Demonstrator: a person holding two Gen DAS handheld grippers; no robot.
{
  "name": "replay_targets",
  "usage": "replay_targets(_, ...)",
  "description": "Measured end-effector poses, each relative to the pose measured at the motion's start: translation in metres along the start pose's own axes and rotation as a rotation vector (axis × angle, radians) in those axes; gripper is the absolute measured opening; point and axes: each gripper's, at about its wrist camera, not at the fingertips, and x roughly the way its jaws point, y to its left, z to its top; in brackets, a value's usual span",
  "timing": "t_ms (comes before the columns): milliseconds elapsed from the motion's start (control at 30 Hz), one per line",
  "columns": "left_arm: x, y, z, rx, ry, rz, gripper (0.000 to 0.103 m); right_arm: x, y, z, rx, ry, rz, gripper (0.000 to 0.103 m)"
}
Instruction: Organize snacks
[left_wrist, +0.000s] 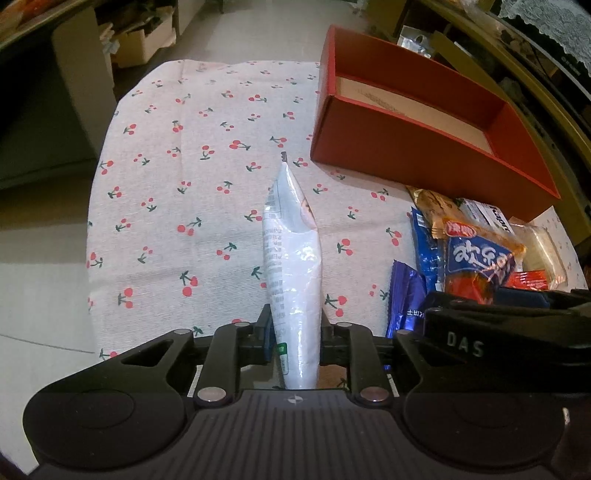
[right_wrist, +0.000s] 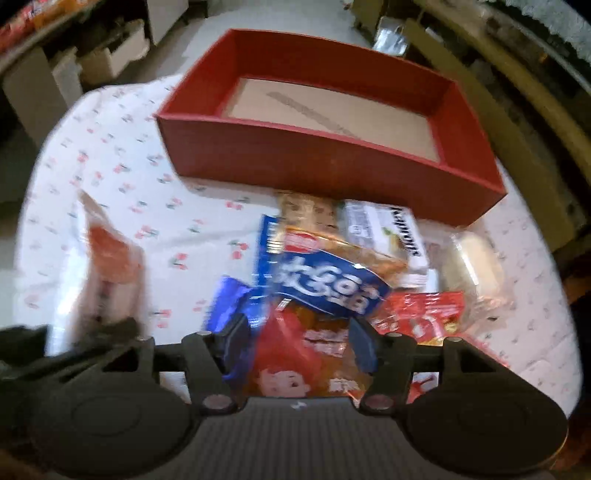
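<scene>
The left gripper (left_wrist: 293, 338) clenches a white plastic snack pouch (left_wrist: 291, 273) (standing on edge). The right gripper (right_wrist: 295, 341) straddles an orange-and-blue snack packet (right_wrist: 317, 332); I cannot tell whether it grips. The open red cardboard box (right_wrist: 295, 162) lies ahead.

left tongs (left_wrist: 294, 332): black linkage, silver rivets, blue pads, ribbed housing; right tongs (right_wrist: 295, 339) alike.

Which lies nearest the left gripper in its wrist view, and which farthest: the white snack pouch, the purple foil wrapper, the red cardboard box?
1. White snack pouch: between the left gripper's jaws, centre.
2. Purple foil wrapper: just right, on the cherry-print cloth.
3. Red cardboard box: farthest, upper right.
</scene>
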Motion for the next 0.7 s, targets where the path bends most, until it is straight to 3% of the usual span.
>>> replay_targets(67,-0.001,0.001,0.0,0.0,-0.001,-0.002,0.028,0.002,-0.012,-0.004,0.039,-0.011,0.04,0.064)
replay_targets(200,0.0,-0.005,0.0,0.011,-0.001,-0.002,0.027,0.002,-0.036,-0.008,0.084,0.0,0.112,0.045)
replay_targets(367,-0.001,-0.022,-0.003,0.076,-0.006,0.025,0.027,-0.006,-0.035,-0.015,-0.008,-0.027,0.125,0.04)
replay_targets(700,-0.009,-0.049,-0.003,0.152,-0.046,0.062,0.027,-0.027,-0.06,-0.016,-0.023,-0.101,0.213,0.035)
